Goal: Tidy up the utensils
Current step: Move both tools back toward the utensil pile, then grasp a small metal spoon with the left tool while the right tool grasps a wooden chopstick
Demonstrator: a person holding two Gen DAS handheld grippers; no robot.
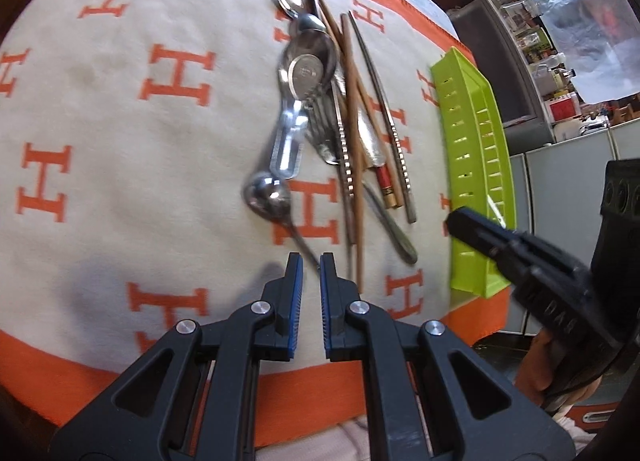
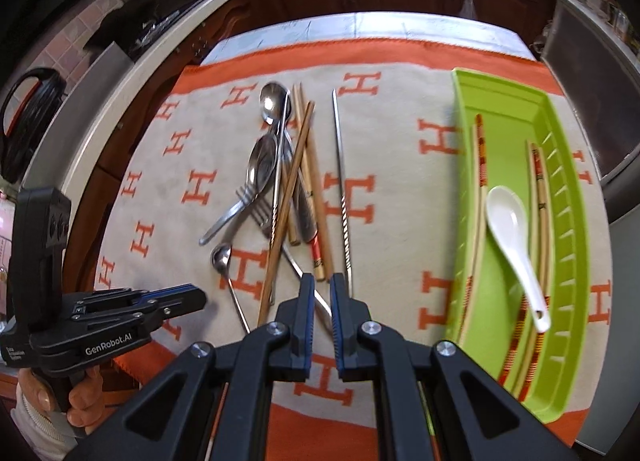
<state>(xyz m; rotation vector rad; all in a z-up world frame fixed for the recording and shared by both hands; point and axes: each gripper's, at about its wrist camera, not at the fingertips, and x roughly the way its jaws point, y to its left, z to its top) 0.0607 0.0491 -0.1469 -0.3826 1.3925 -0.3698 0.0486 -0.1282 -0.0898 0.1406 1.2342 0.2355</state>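
utensils (image 2: 280, 181) beside green tray (image 2: 568, 197)

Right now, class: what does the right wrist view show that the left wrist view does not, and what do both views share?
Only the right wrist view shows the inside of the green tray: a white spoon and patterned chopsticks lie in it. It also shows a hand gripping the left tool.

Only the left wrist view shows the tray's slotted outer wall and the right tool from the side.

Both show the utensil pile on the H-patterned cloth, with neither tool holding anything.
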